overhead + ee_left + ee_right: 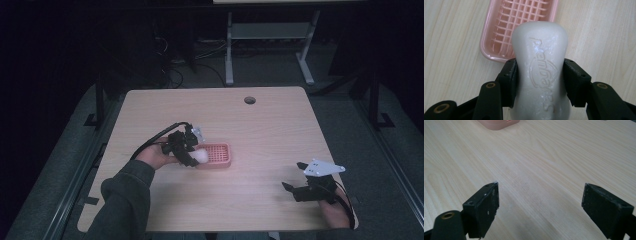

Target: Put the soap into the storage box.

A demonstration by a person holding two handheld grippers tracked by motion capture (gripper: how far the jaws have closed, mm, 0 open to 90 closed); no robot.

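Observation:
A white bar of soap (540, 67) with raised lettering sits clamped between the two black jaws of my left gripper (540, 82). In the high view the soap (201, 156) hangs at the left end of a pink slotted soap dish (217, 154), with the left gripper (192, 156) just left of the dish. The dish (496, 37) lies on the table below and ahead of the soap. My right gripper (294, 177) rests near the table's front right, its jaws wide apart over bare wood (540, 200), holding nothing.
The light wooden table (260, 130) has a round cable hole (249, 100) near its far edge. A corner of the pink dish (497, 123) shows at the top of the right gripper view. Desk legs and cables stand on the dark floor beyond the table.

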